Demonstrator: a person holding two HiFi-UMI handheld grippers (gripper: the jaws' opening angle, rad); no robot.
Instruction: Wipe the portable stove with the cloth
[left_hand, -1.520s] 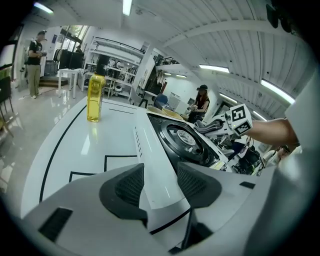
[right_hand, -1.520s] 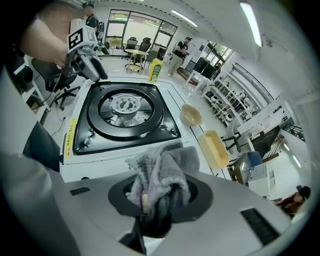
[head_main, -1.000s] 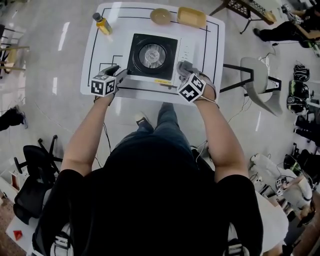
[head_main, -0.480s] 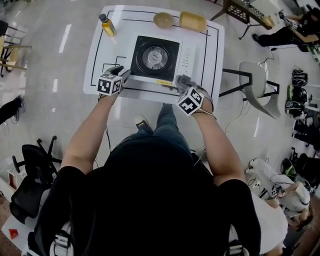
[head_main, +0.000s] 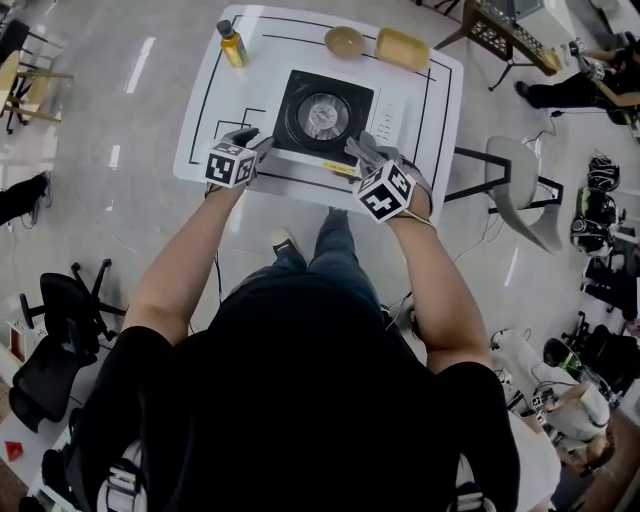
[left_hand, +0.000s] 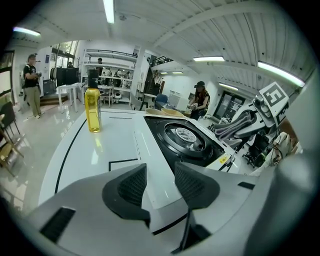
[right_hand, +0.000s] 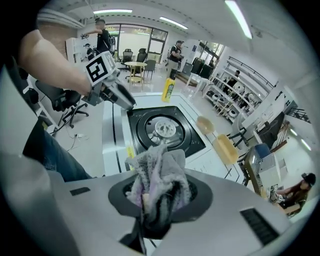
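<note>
The portable stove (head_main: 325, 115) sits mid-table, a black top with a round burner and a white control strip on its right. My right gripper (head_main: 358, 154) is shut on a bunched grey cloth (right_hand: 156, 175) and hovers over the stove's near right corner. The cloth (head_main: 368, 150) hangs clear of the black top (right_hand: 162, 130). My left gripper (head_main: 262, 147) rests by the stove's near left corner. Its jaws have closed a little in the last second but stand open, with only white table showing between the fingers (left_hand: 131, 186).
The white table (head_main: 210, 100) carries a yellow bottle (head_main: 233, 44) at the far left, a tan bowl (head_main: 344, 41) and a yellow tray (head_main: 402, 49) at the far edge. A white chair (head_main: 520, 185) stands to the right. People and office chairs are farther off.
My right gripper has lifted with the cloth and shifted toward the stove's near edge. The left gripper has stayed where it was.
</note>
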